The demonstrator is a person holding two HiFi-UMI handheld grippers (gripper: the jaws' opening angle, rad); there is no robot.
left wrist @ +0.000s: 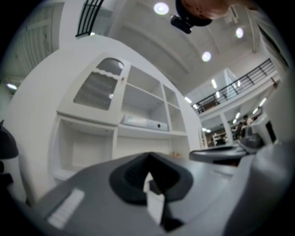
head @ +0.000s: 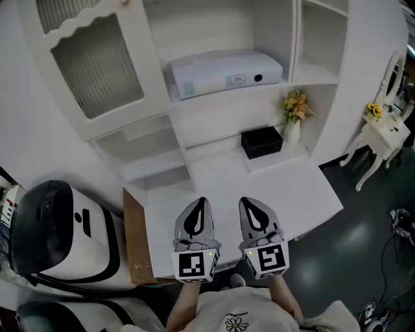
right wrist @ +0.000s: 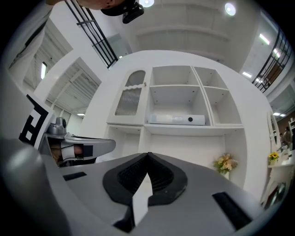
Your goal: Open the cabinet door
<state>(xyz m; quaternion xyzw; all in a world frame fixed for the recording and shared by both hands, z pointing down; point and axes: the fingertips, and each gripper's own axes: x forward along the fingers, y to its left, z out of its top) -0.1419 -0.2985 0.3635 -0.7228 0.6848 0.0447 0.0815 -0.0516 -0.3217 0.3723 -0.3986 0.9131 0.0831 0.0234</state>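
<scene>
Looking down from the head view, I see only the forearms and a light shirt of the person, cut off at the lower edge. The top of the cabinet door (head: 97,61) is also cut off there by the upper edge. In both gripper views the grey gripper body fills the lower half and hides the bench (head: 272,188). The glass of the door is ribbed, so I cannot make out what stands behind it.

The door sits in the upper left compartment of the white cabinet (head: 214,39), above and well apart from both grippers. It has a white frame, a glass panel with a wavy upper border, and a small knob (right wrist: 144,84) on its right edge. It seems to lie flush with the cabinet front, so closed as far as I can tell.

The left gripper (head: 198,220) and the right gripper (head: 256,217) hover side by side over the bench. Each has its jaws pressed together with nothing between them.

Only the head view shows the black box (head: 262,141) on the bench, the black and white machine (head: 58,233) at the left, and the small white side table (head: 382,133). The right gripper view shows the arched top of the door and the whole cabinet front, with the white device (right wrist: 176,119) on its shelf and the flower vase (right wrist: 224,165). The left gripper view adds balcony railings (left wrist: 239,83) and ceiling lamps (left wrist: 161,8).
</scene>
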